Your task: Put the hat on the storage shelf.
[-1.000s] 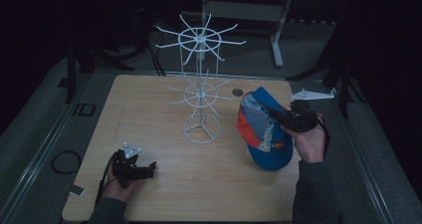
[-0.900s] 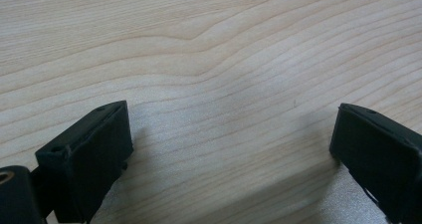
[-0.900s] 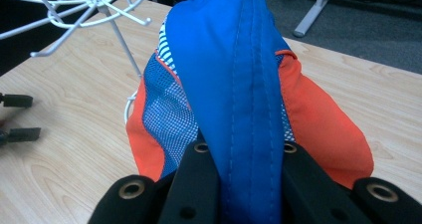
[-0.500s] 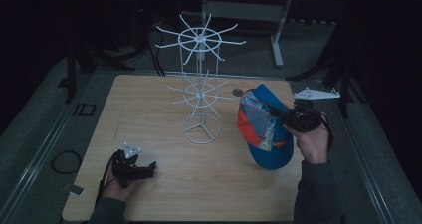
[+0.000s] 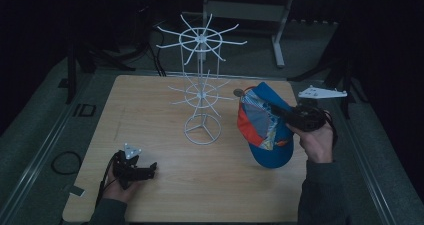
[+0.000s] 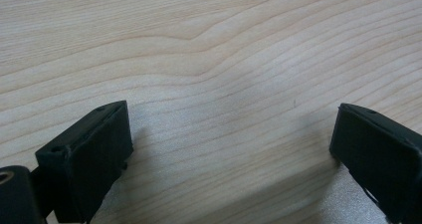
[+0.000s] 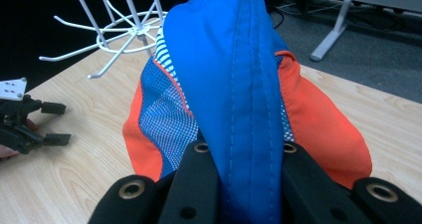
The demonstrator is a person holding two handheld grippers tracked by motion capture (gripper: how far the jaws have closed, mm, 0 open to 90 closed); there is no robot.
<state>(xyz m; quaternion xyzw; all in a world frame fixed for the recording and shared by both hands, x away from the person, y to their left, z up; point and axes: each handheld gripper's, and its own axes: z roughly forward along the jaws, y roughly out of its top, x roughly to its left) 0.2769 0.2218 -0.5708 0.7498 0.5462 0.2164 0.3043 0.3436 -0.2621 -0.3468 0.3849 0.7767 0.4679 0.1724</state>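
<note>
A blue and orange mesh cap (image 5: pixel 265 130) is held up at the right side of the wooden table (image 5: pixel 150 110), its lower edge resting on the wood. My right gripper (image 5: pixel 280 112) is shut on its blue brim (image 7: pixel 234 84), and the right gripper (image 7: pixel 244 154) has both jaws pressed against the fabric. A white wire hook rack (image 5: pixel 202 85) stands mid-table, left of the cap. Near the front left, my left gripper (image 5: pixel 150 169) lies low over the table. The left gripper (image 6: pixel 229 139) is open, with bare wood between its jaws.
A small round dark object (image 5: pixel 238 92) lies on the table behind the cap. The rack's hooks (image 7: pixel 124 30) reach out toward the cap. Metal rails run along both table sides, and a grey stand leg (image 5: pixel 277 40) is on the floor behind.
The right hand has drifted slightly to the right with the cap still in its jaws. The left gripper has not moved.
</note>
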